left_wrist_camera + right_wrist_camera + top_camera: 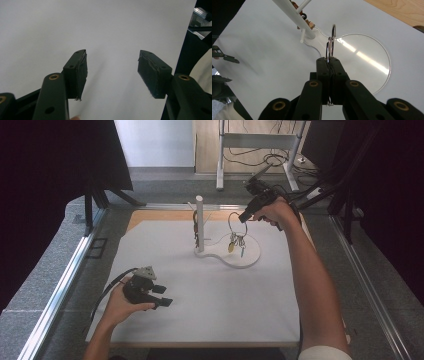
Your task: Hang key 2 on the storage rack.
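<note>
Right gripper (329,60): clamped on key ring (237,223), keys dangling over stand base (250,257) | left gripper (112,72): jaws apart, nothing between, over white sheet (200,310).

Blk jaws, silver key ring (331,40), white stand (200,222), white mat (200,320).

My white surface (210,295) is bright, the sides are dark, and my round base (367,60) shines with glare.
</note>
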Motion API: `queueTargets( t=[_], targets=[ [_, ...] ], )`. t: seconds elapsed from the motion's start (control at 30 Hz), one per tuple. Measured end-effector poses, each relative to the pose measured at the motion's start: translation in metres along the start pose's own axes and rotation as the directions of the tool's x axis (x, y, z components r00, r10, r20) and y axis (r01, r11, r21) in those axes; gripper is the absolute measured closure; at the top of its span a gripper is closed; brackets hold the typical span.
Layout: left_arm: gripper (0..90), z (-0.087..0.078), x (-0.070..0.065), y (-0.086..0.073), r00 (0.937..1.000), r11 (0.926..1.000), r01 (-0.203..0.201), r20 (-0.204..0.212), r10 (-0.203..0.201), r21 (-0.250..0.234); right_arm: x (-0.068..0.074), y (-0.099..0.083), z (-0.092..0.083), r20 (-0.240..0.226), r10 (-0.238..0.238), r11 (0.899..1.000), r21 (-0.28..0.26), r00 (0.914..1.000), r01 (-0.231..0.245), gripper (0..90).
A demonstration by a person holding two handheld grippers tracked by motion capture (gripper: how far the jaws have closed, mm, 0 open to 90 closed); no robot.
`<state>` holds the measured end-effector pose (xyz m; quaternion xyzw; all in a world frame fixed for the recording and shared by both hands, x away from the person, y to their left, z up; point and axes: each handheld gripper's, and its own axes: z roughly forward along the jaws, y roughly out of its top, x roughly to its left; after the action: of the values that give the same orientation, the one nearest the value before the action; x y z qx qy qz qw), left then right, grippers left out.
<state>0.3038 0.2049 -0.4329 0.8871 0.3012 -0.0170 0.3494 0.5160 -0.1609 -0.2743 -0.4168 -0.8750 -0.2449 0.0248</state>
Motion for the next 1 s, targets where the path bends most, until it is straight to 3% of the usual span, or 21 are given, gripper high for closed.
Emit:
queueTargets(
  t=[1.0],
  targets=[
    [41.3,-0.006,-0.003,-0.002,0.9999,0.9998,-0.008,0.007,0.008,-0.016,0.010,0.038,0.032,0.006,-0.012,1.000,-0.018,0.9999,0.012,87.3]
  ],
)
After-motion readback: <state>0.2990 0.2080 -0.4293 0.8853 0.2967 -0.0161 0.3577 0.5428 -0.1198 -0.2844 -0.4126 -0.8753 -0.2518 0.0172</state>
